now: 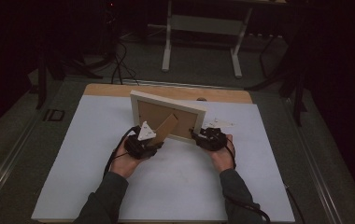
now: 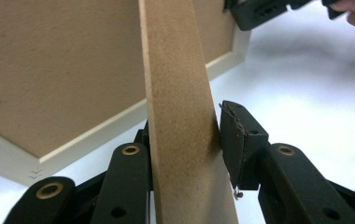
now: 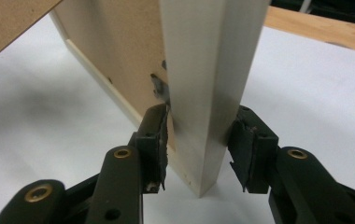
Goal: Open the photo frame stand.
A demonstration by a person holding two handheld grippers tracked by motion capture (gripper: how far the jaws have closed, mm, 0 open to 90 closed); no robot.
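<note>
Gripped near the surface's (image 1: 96, 186) middle: picture frame (image 1: 166, 114), upright. Left tongs (image 2: 185, 140) clamp its fiberboard easel strut (image 2: 175, 93); right tongs (image 3: 196, 140) pinch its wooden side rail (image 3: 208, 70). Light, stiff; probably fragile glass, flimsy strut, so better held by rails.
</note>
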